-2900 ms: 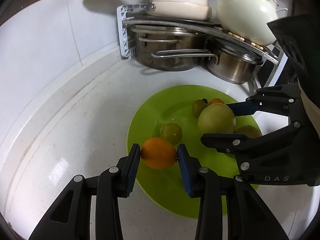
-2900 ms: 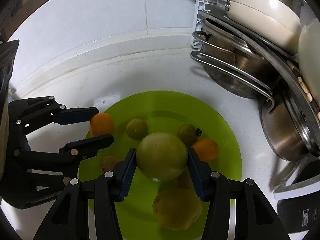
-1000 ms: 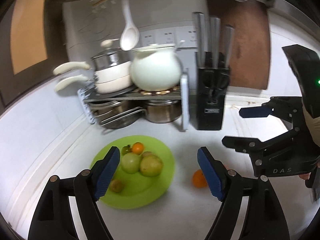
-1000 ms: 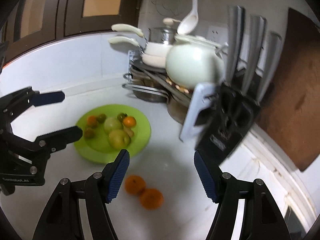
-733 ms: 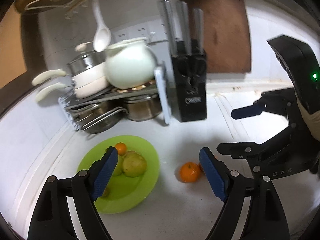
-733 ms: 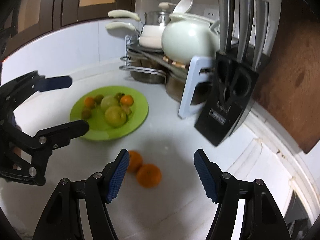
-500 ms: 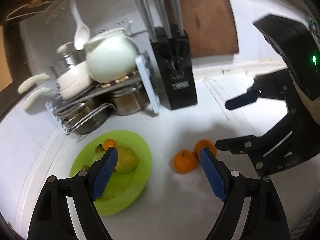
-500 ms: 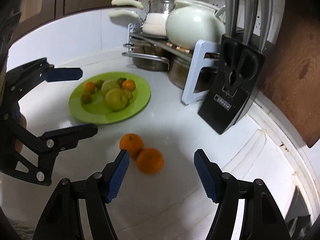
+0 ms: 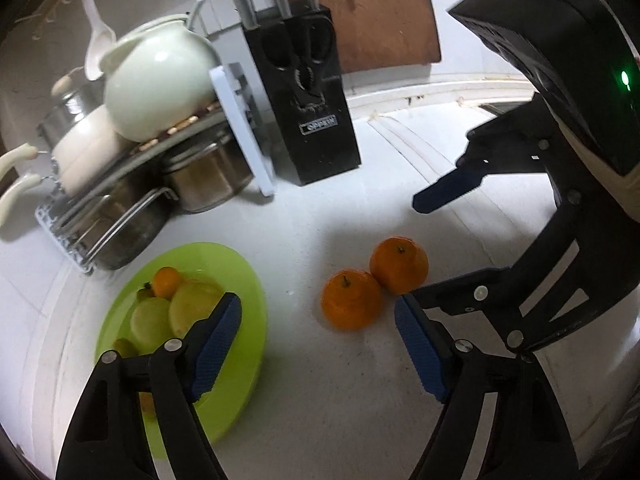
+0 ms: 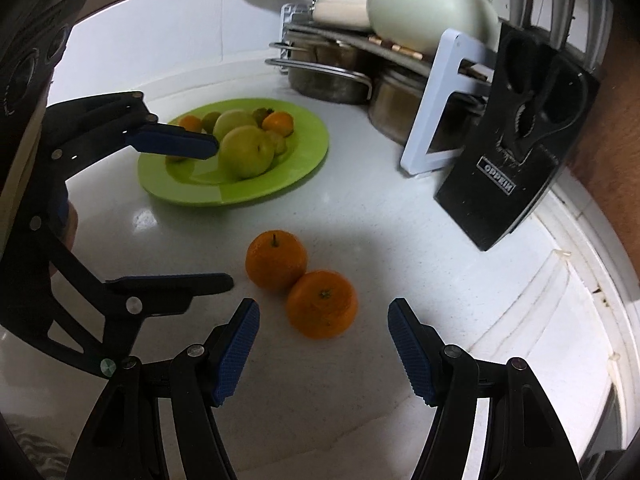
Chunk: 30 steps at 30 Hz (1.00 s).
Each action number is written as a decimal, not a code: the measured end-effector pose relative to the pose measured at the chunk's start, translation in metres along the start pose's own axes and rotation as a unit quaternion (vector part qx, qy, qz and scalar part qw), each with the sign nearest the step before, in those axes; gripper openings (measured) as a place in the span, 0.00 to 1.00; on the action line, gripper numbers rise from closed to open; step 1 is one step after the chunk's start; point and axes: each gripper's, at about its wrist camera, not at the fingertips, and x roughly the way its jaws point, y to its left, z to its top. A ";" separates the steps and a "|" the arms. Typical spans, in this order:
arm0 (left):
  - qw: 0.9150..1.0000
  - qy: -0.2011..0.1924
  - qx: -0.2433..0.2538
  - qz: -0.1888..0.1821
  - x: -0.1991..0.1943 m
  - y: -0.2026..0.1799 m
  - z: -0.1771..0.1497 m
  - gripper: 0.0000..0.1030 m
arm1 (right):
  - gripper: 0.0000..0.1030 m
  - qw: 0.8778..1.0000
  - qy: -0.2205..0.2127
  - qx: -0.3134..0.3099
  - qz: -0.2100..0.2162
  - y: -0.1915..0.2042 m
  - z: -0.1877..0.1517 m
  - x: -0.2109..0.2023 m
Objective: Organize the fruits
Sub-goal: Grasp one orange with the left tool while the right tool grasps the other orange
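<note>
Two oranges lie touching on the white counter: one nearer the plate (image 9: 351, 299) (image 10: 276, 260) and one to its right (image 9: 399, 260) (image 10: 322, 304). A green plate (image 9: 244, 280) (image 10: 304, 152) holds several fruits, green-yellow ones and small oranges. My left gripper (image 9: 318, 344) is open and empty, just short of the two oranges. My right gripper (image 10: 324, 340) is open and empty, with the right orange just ahead between its fingers. Each gripper shows in the other's view, the left one (image 10: 200, 208) and the right one (image 9: 420, 248).
A black knife block (image 9: 308, 96) (image 10: 516, 148) stands behind the oranges. A pot rack (image 9: 132, 184) (image 10: 348, 60) with steel pots, a white kettle (image 9: 160, 80) and a wooden board (image 9: 376, 12) line the back wall.
Both grippers have let go of their fruit, pulled back from the plate and swung right and down toward the two oranges on the counter, which now look larger and closer.
</note>
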 end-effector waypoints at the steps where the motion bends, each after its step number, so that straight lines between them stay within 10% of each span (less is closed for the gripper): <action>1: 1.000 0.003 0.003 -0.006 0.003 0.000 0.000 0.74 | 0.66 1.000 0.003 -0.001 0.000 -0.001 0.000 0.003; 20: 0.997 0.030 0.014 -0.067 0.039 -0.004 -0.005 0.40 | 0.57 1.000 0.010 -0.005 0.011 -0.009 0.001 0.020; 30: 0.998 0.030 -0.010 -0.051 0.036 -0.003 -0.004 0.39 | 0.42 1.000 0.006 -0.002 0.031 -0.008 0.001 0.020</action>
